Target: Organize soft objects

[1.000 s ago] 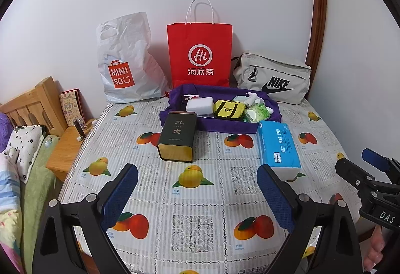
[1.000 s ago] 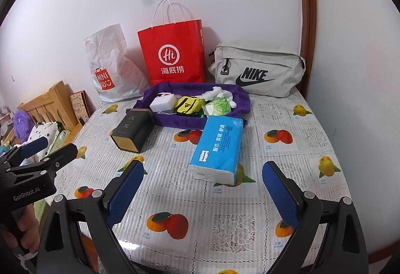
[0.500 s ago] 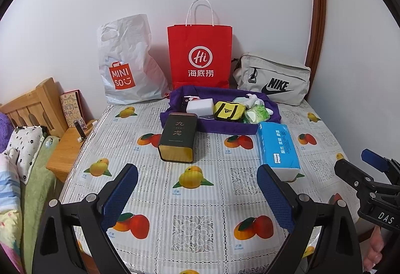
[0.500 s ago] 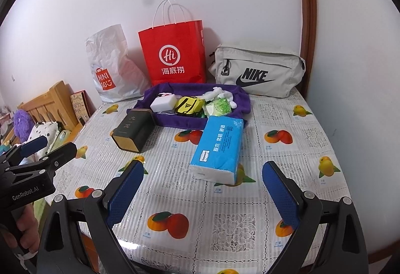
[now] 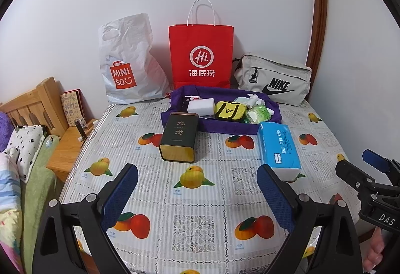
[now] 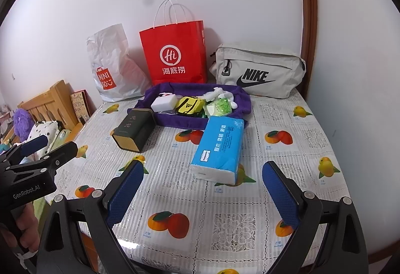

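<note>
**A:** Start with the left wrist view. How far along does the sorting look?

**B:** Partly done, I'd judge. The purple fabric tray (image 5: 271,109) already holds a white sponge block (image 5: 201,107), a yellow Adidas pouch (image 5: 228,111), a green-and-white wipes pack (image 5: 258,114) and something white and crumpled behind them. The blue tissue pack (image 5: 278,146) lies outside, its far end touching the tray's front right corner, so that seems to be what is left. A dark green tea tin (image 5: 178,136) lies on its side against the tray's front left; it is hard, so probably not part of the job.

**A:** And the left gripper (image 5: 197,196)?

**B:** Spread wide, holding nothing, hovering over the tablecloth (image 5: 195,224) on the near side of the tray. The tissue pack sits ahead of its right finger, apart from it.

**A:** Now the right wrist view.

**B:** Same picture of progress: the purple fabric tray (image 6: 240,101) is filled, and the blue tissue pack (image 6: 220,146) lies in front of it, angled, its far end at the tray's front edge. The right gripper (image 6: 202,192) is also spread wide and empty. The pack's near end lies between the lines of its two fingers, just beyond the tips, not touching. The left gripper (image 6: 42,149) shows at the left edge, well away from the tray.
</note>
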Demonstrator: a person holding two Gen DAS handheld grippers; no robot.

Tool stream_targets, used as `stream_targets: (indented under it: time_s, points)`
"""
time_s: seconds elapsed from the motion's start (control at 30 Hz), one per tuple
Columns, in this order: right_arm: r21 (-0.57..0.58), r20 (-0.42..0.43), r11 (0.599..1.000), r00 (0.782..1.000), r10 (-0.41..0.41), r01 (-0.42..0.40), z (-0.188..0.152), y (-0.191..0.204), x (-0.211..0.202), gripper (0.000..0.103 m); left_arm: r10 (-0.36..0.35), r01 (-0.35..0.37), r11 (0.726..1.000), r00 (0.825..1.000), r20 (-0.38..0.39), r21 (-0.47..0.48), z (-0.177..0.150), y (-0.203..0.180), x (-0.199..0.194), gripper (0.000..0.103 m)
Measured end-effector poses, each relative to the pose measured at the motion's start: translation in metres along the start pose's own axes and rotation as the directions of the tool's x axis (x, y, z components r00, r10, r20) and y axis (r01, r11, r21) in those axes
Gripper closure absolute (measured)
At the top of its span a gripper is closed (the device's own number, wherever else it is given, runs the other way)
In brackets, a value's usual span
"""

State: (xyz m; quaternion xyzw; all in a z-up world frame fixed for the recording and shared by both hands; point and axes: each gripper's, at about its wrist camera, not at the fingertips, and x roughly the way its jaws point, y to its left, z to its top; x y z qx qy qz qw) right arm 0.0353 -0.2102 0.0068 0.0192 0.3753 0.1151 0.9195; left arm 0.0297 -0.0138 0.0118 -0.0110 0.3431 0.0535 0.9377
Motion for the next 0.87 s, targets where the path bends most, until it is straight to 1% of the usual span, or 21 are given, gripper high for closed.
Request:
stream_targets:
  time_s: [0.87]
  points:
    - [-0.007,0.001,1.0,1.0,0.004,-0.004,-0.0002,-0.001,-0.0007,0.008,0.005,-0.005,1.0,1.0,0.004,-0.001,-0.0007,-0.0003,0.0009,0.007]
